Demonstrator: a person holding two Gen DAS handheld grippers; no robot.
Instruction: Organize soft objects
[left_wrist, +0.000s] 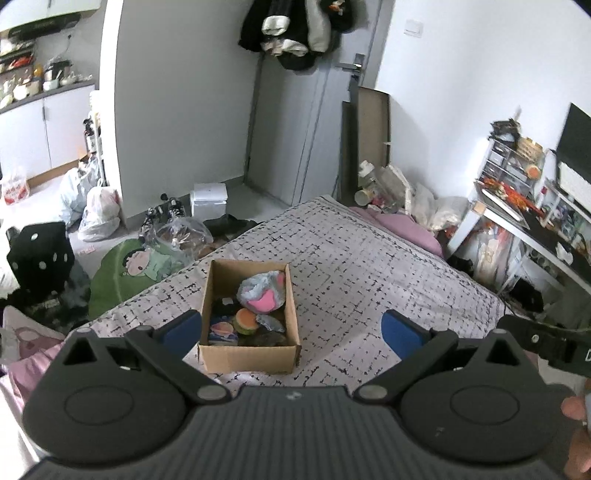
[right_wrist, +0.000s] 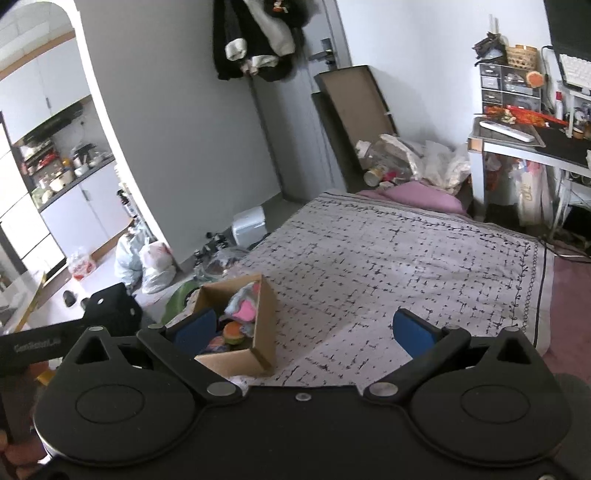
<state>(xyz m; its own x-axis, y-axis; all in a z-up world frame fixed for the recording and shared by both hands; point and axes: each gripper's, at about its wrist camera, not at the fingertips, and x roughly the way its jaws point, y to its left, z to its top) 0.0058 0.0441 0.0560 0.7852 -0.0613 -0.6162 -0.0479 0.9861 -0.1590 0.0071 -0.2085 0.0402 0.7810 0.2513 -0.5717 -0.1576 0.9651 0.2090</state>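
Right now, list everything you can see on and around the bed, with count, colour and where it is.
cardboard box: one, brown, open, on the bedspread near the bed's left edge
soft toys: several, grey-and-pink, orange, dark, all inside the box
bedspread: one, pale with black dashes, covering the bed
pink pillow: one, far end of the bed
green cushion: one, on the floor left of the bed
plastic bags: several, white, on the floor by the wall
coats: several, black and cream, hanging on the door
desk: one, white, cluttered, right of the bed
left gripper: blue fingers open, above the box
right gripper: blue fingers open, empty
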